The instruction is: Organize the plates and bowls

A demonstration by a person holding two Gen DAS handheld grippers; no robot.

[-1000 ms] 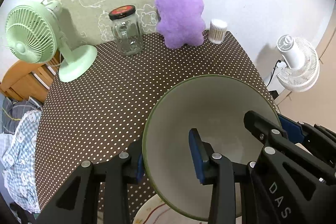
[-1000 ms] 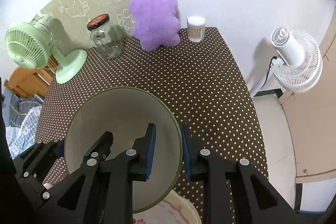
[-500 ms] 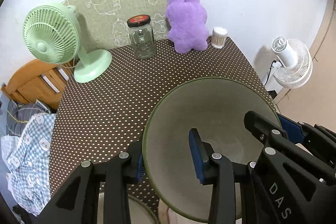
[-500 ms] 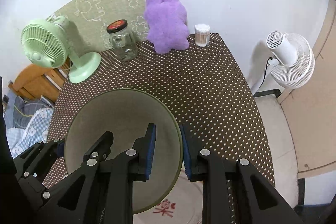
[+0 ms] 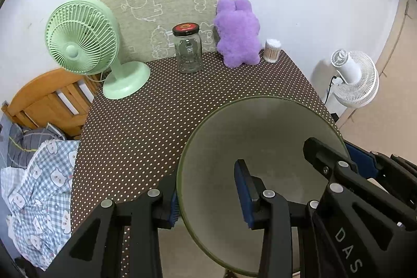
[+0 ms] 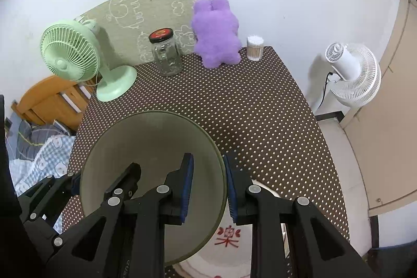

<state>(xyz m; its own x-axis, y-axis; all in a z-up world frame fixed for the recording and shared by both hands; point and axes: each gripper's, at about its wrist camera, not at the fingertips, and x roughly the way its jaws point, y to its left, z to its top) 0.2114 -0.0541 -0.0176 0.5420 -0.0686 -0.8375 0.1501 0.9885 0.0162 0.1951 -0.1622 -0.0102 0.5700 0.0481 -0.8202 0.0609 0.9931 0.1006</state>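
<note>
Both grippers clamp opposite rims of one green-rimmed bowl (image 5: 260, 147): left gripper (image 5: 208, 197), right gripper (image 6: 207, 189); its mouth tilts toward them.

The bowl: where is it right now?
The bowl is held above the table's near edge, its rim clamped by the left gripper and right gripper, over a plate.

bowl (image 5: 260, 147) | pale interior, green rim | tilted, aloft over white plate (image 6: 229, 239) with red motif
</note>
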